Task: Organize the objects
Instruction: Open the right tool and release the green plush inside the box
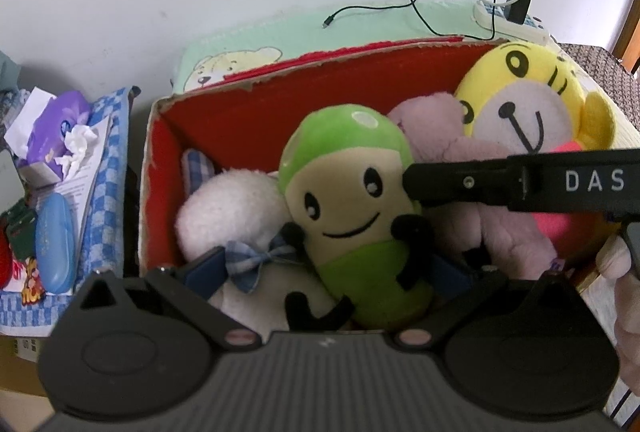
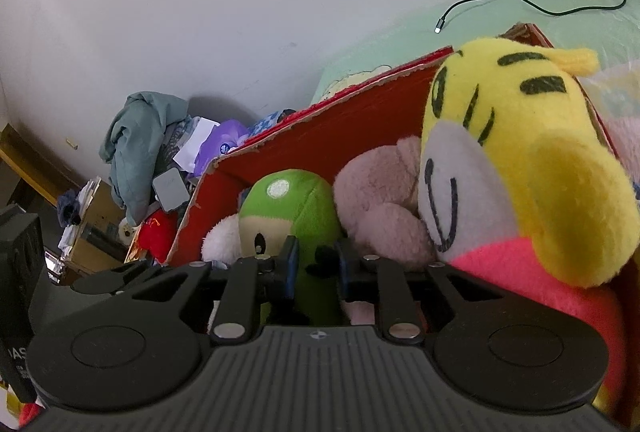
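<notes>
Green toy: The green plush (image 1: 352, 207) sits in the middle of the red box (image 1: 248, 119), leaning back with its smiling face up.
Its neighbours: A white plush (image 1: 236, 207) is pressed on one side of it and a pink plush (image 1: 472, 167) on the other. The yellow tiger plush (image 1: 532, 99) fills the far corner.
How it feels: I think it is light, soft and squashy. It should bend when you squeeze it, and it won't break.
Where to hold: Pinch the fat middle of its body. The thin black arms and legs look floppy and could slip out.
Your right gripper (image 2: 314, 264): Its fingers are close together with the green toy's body between them. It looks like they are pinching the toy.
Your left gripper (image 1: 324, 272): Its fingers are wide apart, one on each side of the green toy's lower body. They are not squeezing it.
Watch out: The toys are packed tight, so I think the white one's blue bow (image 1: 256, 260) may drag along if you lift.
Writing you can read: The letters "DAS" show in white on the side of your right gripper in the left camera.
Other writing: The purple tissue pack (image 1: 52, 127) beside the box has print, but it is too small to read.
</notes>
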Demonstrator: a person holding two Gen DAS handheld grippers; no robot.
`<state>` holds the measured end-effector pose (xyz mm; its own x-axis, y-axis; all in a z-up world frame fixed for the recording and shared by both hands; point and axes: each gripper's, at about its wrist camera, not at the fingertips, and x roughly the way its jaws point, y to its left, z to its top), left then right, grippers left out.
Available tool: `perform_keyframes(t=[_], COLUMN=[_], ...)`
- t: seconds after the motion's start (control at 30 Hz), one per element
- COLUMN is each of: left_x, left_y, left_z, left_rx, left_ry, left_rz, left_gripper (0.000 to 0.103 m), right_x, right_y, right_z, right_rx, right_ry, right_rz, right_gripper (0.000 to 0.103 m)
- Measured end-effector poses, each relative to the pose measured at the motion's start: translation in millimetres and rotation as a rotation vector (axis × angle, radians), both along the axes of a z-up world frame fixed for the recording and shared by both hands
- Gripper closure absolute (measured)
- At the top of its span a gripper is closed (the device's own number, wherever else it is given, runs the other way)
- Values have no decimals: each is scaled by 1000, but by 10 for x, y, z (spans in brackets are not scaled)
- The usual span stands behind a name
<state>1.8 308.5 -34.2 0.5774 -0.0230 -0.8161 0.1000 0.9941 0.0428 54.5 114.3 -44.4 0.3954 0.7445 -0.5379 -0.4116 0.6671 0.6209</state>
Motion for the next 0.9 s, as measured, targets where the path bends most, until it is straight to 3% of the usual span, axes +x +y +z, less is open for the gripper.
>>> perform_keyframes(t=[0.9], left_x=[29], left_y=[-29], left_z=[-14], left_rx=[11], left_ry=[14], left_rz=[9], left_gripper=[0], right_x=[-13], right_y=[-2], right_z=[13], right_rx=[3], right_ry=[1], right_rz=[-3], right_gripper=[84])
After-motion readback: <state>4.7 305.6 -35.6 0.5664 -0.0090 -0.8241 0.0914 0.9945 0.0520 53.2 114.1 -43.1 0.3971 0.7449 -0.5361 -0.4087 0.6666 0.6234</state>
